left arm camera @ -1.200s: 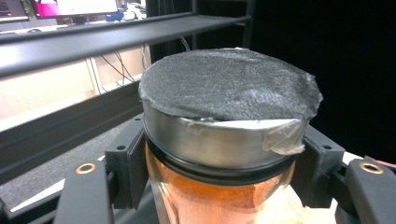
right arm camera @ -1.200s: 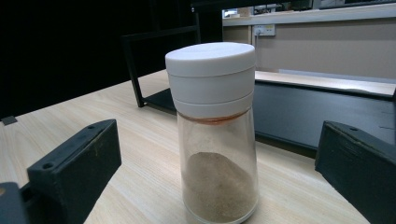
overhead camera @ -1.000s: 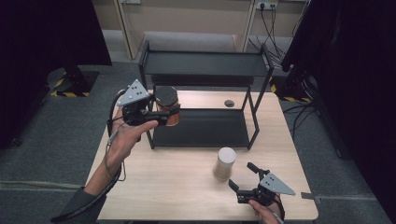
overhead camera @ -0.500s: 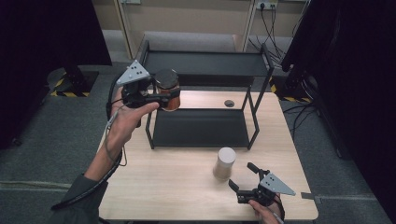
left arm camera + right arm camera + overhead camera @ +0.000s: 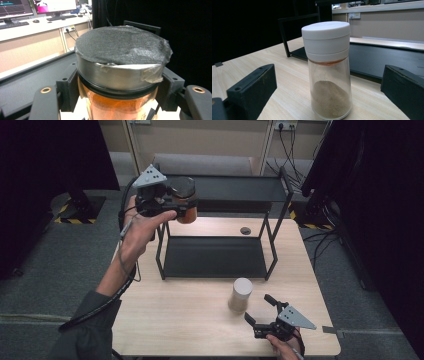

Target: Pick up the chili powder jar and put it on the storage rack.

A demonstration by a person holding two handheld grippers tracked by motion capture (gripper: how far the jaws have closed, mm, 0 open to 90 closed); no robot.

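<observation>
An orange jar (image 5: 184,200) with a dark grey foam-covered lid (image 5: 122,45) is held in the air by my left gripper (image 5: 172,202), which is shut on it near the left end of the black shelf rack's (image 5: 220,187) top shelf. The jar's orange glass body (image 5: 117,106) sits between the jaws. A clear shaker jar (image 5: 240,295) with a white cap (image 5: 325,35) and brown powder stands upright on the wooden table (image 5: 180,315). My right gripper (image 5: 264,311) lies open just in front of the shaker, jaws on either side of it and apart from it.
The rack's lower shelf (image 5: 215,257) rests on the table. A small dark round disc (image 5: 245,230) lies on the table behind the rack. Cables (image 5: 295,150) and a wall socket are on the floor beyond. Desks with monitors (image 5: 15,8) stand in the background.
My left gripper has lifted the orange jar up from beside the lower shelf to the level of the top shelf. The right gripper and the shaker have not moved.
</observation>
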